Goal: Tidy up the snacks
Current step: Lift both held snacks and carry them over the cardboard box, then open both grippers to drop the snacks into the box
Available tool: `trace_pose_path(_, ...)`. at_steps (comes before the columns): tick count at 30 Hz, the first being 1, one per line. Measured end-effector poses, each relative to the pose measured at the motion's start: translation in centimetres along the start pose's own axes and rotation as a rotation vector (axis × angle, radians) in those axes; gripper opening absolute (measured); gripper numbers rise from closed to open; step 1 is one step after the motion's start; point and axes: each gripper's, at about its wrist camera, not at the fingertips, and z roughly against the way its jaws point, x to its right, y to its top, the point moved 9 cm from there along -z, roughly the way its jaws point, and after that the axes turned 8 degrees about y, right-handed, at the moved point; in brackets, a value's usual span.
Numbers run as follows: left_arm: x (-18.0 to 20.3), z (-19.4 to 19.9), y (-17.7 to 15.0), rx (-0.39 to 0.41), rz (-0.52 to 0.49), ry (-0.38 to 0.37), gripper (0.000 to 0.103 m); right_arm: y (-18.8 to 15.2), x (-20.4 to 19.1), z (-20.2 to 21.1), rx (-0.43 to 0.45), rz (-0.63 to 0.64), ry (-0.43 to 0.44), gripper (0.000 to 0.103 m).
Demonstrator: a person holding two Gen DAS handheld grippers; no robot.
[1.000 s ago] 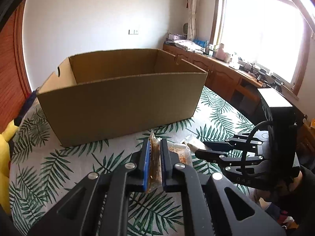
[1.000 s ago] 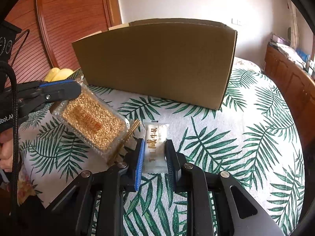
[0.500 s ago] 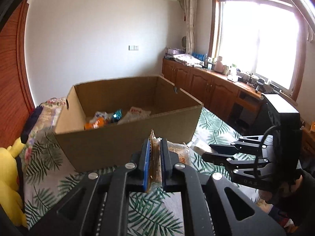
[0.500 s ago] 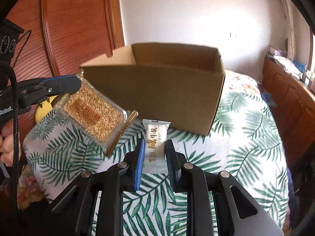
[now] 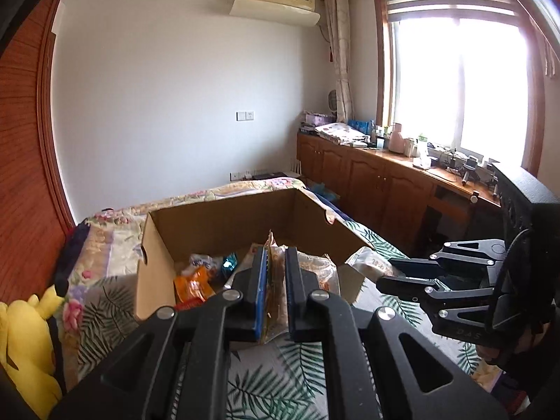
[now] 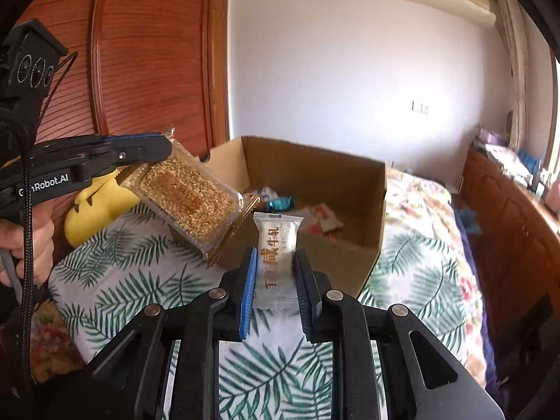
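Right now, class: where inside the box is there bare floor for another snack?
In the cardboard box, bare floor lies along the right wall. Crowded: the orange packet, teal candy and white-red packet.

Clear rectangular sesame-bar packet (image 6: 187, 203), tilted, left of centre; white sealed candy pouch (image 6: 276, 245), upright, centre; open brown cardboard box (image 6: 350, 189) behind holds wrappers.

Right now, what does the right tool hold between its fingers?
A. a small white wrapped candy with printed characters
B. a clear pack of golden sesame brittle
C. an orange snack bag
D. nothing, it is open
A: in the right wrist view the right tool is shut on the white wrapped candy; the sesame brittle pack is in the left tool.
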Motion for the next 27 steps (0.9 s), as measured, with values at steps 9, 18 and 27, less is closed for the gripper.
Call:
trace_pose_path(9,-2.2,-2.8,0.6,-0.001,0.013,0.044,0.006,2.8,0.8,-1.2,0.016,0.021,-0.007,0.020)
trace_pose_path(18,-5.6,-7.5,0.1,-0.038,0.080,0.082,0.006,4.0,2.7,-4.9,-0.007,0.016,-0.015,0.020)
trace_pose_path(27,-6.6,-11.0,-2.7,-0.101,0.109,0.094,0.007,3.5,3.8,-9.3,-0.058,0.003,-0.002,0.020)
